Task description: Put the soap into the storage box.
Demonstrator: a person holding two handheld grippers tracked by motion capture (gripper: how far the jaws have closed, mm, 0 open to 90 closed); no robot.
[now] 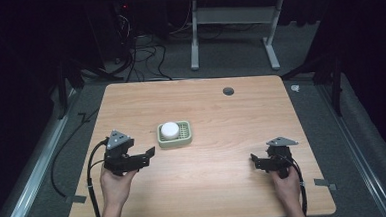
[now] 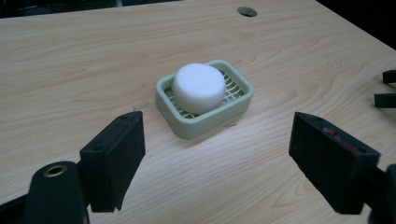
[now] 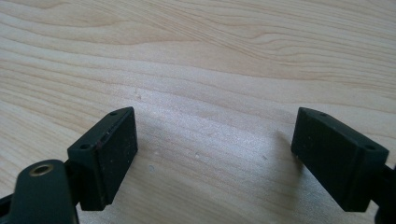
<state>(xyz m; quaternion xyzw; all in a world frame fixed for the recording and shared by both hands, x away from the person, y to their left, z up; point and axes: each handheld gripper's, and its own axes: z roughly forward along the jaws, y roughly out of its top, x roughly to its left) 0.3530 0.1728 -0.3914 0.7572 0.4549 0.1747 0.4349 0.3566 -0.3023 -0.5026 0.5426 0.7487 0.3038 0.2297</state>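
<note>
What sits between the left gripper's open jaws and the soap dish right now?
Nothing: in the left gripper view, bare wooden table runs from the left gripper to the soap dish.

A white round soap lies in a pale green slotted dish; the table is light wood-grained; both grippers' jaws look black, perhaps dark grey
</note>
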